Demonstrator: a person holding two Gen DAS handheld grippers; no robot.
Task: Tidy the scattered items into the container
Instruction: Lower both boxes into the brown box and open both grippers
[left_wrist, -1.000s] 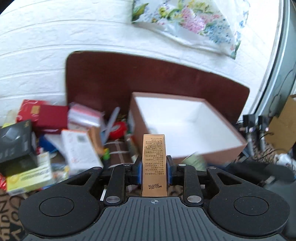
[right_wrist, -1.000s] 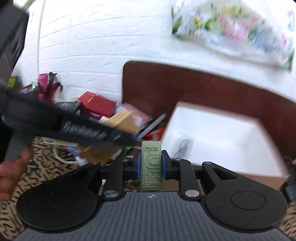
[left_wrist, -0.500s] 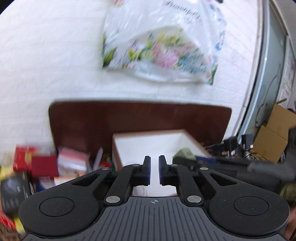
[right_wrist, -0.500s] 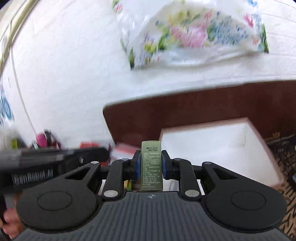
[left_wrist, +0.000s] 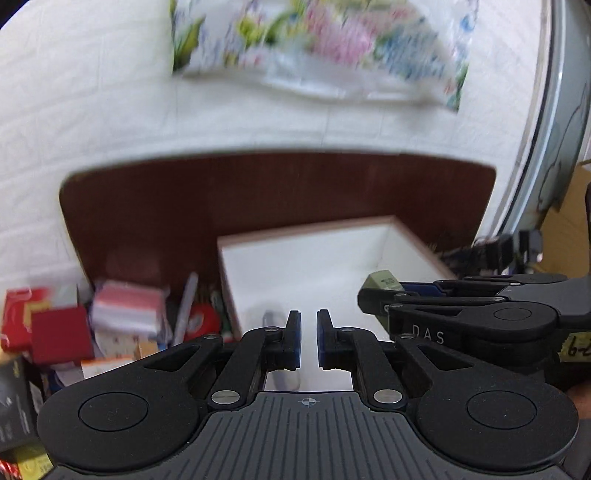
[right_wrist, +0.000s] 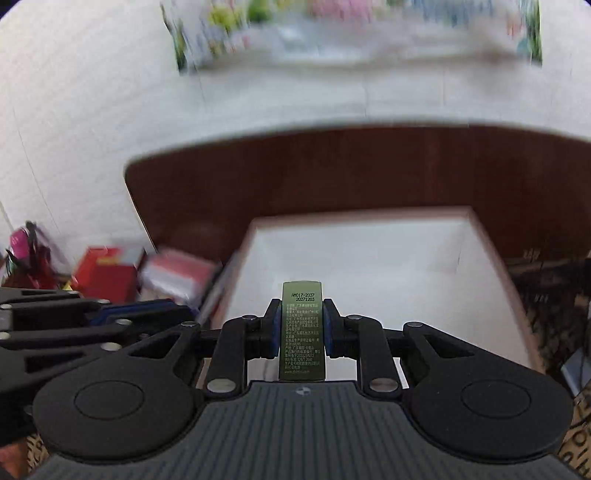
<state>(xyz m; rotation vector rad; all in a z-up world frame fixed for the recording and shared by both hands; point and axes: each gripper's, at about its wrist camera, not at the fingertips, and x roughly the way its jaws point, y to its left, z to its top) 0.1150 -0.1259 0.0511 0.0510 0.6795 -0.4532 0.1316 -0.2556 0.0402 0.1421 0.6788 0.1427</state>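
The container is a white-lined box with a brown rim (left_wrist: 306, 230) (right_wrist: 362, 218) on the dark wooden table. My left gripper (left_wrist: 308, 339) is open a little and empty, held over the box's near left part. My right gripper (right_wrist: 302, 326) is shut on a small olive-green carton (right_wrist: 302, 328) with printed text, held over the box's near edge; the carton's end also shows in the left wrist view (left_wrist: 380, 280). Scattered items lie left of the box: a red box (left_wrist: 61, 334) (right_wrist: 105, 277) and a pink-and-white packet (left_wrist: 127, 308).
A white brick wall with a floral plastic bag (left_wrist: 314, 48) stands behind the table. A pen (left_wrist: 186, 302) and a red round item (left_wrist: 201, 321) lie by the box's left wall. Cardboard and cables (left_wrist: 517, 243) are to the right.
One second ago my left gripper held a copper-coloured carton; since half a second ago it is empty and slightly open. Both grippers have moved over the box. The right gripper still holds the green carton.
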